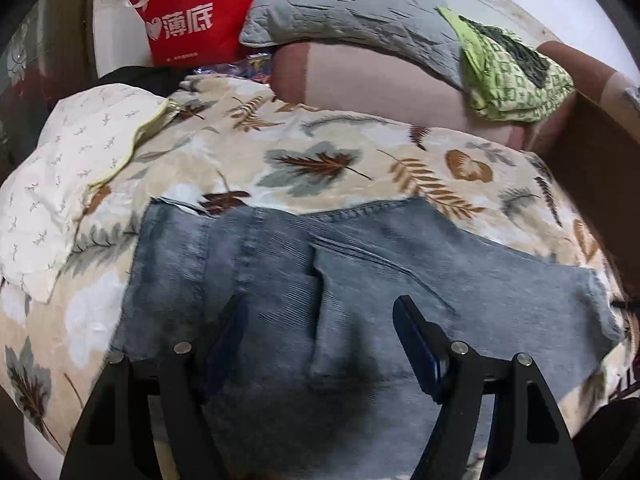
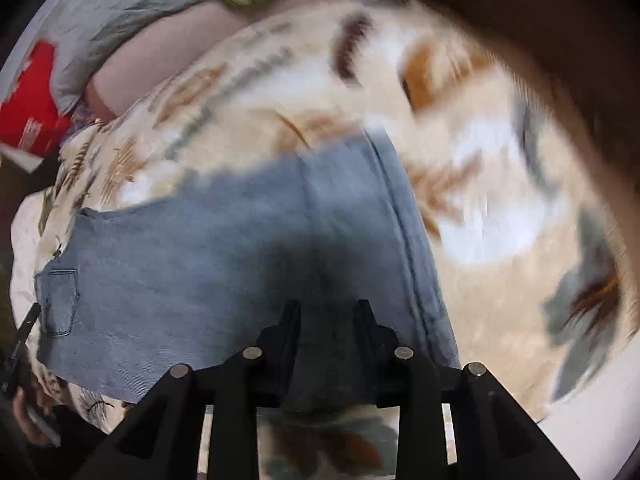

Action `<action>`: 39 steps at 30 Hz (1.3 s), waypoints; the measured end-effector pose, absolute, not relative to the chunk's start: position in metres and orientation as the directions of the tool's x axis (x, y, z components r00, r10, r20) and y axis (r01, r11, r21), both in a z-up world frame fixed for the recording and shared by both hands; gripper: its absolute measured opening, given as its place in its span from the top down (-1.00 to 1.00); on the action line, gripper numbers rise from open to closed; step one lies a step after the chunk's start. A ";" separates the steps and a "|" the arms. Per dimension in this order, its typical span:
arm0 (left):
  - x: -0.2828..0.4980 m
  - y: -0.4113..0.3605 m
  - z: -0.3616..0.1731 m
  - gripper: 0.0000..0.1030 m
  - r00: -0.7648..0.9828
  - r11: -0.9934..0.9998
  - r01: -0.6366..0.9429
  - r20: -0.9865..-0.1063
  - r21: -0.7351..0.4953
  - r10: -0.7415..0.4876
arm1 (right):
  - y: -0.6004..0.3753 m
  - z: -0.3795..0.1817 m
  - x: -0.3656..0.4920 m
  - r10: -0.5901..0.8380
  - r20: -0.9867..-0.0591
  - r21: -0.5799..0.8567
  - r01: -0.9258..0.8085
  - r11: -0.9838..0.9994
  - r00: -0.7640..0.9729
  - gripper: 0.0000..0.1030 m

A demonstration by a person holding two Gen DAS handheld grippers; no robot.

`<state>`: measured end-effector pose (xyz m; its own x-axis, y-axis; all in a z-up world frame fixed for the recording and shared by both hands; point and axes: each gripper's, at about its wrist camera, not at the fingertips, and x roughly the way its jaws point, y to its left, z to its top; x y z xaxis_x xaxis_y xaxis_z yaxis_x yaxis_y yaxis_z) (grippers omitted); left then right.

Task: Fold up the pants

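The left hand-held gripper is hovering just above the faded blue-grey denim pants, its jaws spread wide with nothing between them. The right hand-held gripper is sitting at the near edge of the same pants, its jaws drawn fairly close; dark cloth seems to be lying between them, but motion blur is keeping me from telling whether it is actually pinching the denim.

The pants are lying flat on the cream leaf-printed bedspread, already looking doubled over, with their long axis running crosswise in front of both hand-held grippers. A stitched patch pocket is showing at the left end in the right wrist view.

Both are equally near; the left one is standing directly over the cloth, so lowering and closing would likely be its next move.

Beyond, a grey quilted pillow and a red paper shopping bag are resting at the bed's far side.
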<state>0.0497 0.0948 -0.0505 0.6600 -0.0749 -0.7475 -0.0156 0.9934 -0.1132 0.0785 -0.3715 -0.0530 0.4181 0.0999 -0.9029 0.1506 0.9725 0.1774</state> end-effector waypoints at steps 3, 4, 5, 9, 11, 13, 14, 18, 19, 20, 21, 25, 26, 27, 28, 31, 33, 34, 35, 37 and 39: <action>0.049 0.084 -0.060 -0.47 0.627 0.998 -0.014 -0.778 -0.065 -0.042 | -0.289 -0.020 0.119 0.247 -0.867 0.229 -0.095 0.969 0.433 0.40; 0.046 0.082 -0.060 -0.47 0.641 0.999 -0.021 -0.767 -0.030 -0.010 | -0.268 -0.019 0.130 0.298 -0.862 0.259 -0.150 0.954 0.410 0.40; 0.044 0.084 -0.059 -0.47 0.661 0.999 -0.034 -0.751 -0.004 0.019 | -0.234 -0.021 0.153 0.387 -0.852 0.322 -0.230 0.918 0.354 0.40; 0.039 0.101 -0.066 -0.47 0.676 0.996 -0.088 -0.733 0.015 0.071 | -0.141 -0.043 0.229 0.527 -0.828 0.449 -0.334 0.829 0.194 0.40; 0.045 0.107 -0.083 -0.47 0.623 0.996 -0.093 -0.779 0.015 0.070 | -0.104 -0.056 0.259 0.524 -0.837 0.445 -0.361 0.820 0.159 0.40; 0.046 0.109 -0.091 -0.52 0.615 0.996 -0.095 -0.786 0.004 0.062 | -0.079 -0.066 0.273 0.494 -0.859 0.416 -0.381 0.825 0.132 0.40; 0.046 0.109 -0.090 -0.55 0.617 0.996 -0.091 -0.784 0.012 0.066 | -0.071 -0.074 0.281 0.471 -0.873 0.394 -0.388 0.833 0.124 0.40; 0.050 0.112 -0.092 -0.65 0.607 0.995 -0.094 -0.793 -0.014 0.046 | -0.046 -0.098 0.286 0.378 -0.923 0.315 -0.427 0.847 0.069 0.71; 0.050 0.111 -0.093 -0.66 0.607 0.996 -0.092 -0.793 -0.012 0.047 | -0.045 -0.100 0.285 0.359 -0.930 0.292 -0.439 0.850 0.077 0.92; 0.051 0.111 -0.093 -0.68 0.606 0.996 -0.090 -0.794 -0.008 0.048 | -0.043 -0.097 0.285 0.344 -0.934 0.266 -0.452 0.852 0.098 0.94; 0.051 0.110 -0.094 -0.70 0.607 0.996 -0.086 -0.793 -0.005 0.049 | -0.041 -0.092 0.285 0.322 -0.938 0.230 -0.459 0.858 0.131 0.95; 0.053 0.108 -0.093 -0.74 0.602 0.996 -0.084 -0.797 -0.008 0.045 | -0.047 -0.072 0.284 0.312 -0.926 0.185 -0.462 0.867 0.214 0.98; 0.054 0.109 -0.094 -0.74 0.601 0.996 -0.085 -0.798 -0.009 0.044 | -0.052 -0.071 0.286 0.320 -0.922 0.194 -0.454 0.869 0.217 0.98; 0.054 0.109 -0.094 -0.74 0.601 0.996 -0.085 -0.798 -0.008 0.045 | -0.055 -0.070 0.285 0.319 -0.923 0.198 -0.445 0.873 0.215 0.97; 0.054 0.108 -0.094 -0.74 0.602 0.996 -0.085 -0.798 -0.007 0.046 | -0.059 -0.074 0.287 0.319 -0.925 0.209 -0.424 0.881 0.206 0.97; 0.054 0.108 -0.094 -0.74 0.602 0.996 -0.086 -0.797 -0.008 0.046 | -0.060 -0.089 0.286 0.339 -0.927 0.253 -0.395 0.883 0.163 0.97; 0.053 0.108 -0.094 -0.74 0.603 0.996 -0.085 -0.797 -0.007 0.045 | -0.060 -0.094 0.289 0.346 -0.927 0.267 -0.390 0.881 0.145 0.97; 0.053 0.108 -0.094 -0.75 0.603 0.996 -0.083 -0.796 -0.007 0.045 | -0.059 -0.097 0.291 0.350 -0.927 0.276 -0.382 0.882 0.138 0.96; 0.054 0.108 -0.094 -0.75 0.603 0.997 -0.083 -0.796 -0.008 0.044 | -0.058 -0.101 0.293 0.351 -0.926 0.280 -0.371 0.885 0.139 0.96; 0.053 0.109 -0.094 -0.75 0.604 0.997 -0.080 -0.796 -0.009 0.041 | -0.059 -0.101 0.294 0.362 -0.922 0.293 -0.363 0.885 0.138 0.95; 0.053 0.109 -0.094 -0.75 0.604 0.997 -0.080 -0.796 -0.010 0.040 | -0.064 -0.098 0.293 0.384 -0.912 0.313 -0.362 0.878 0.143 0.81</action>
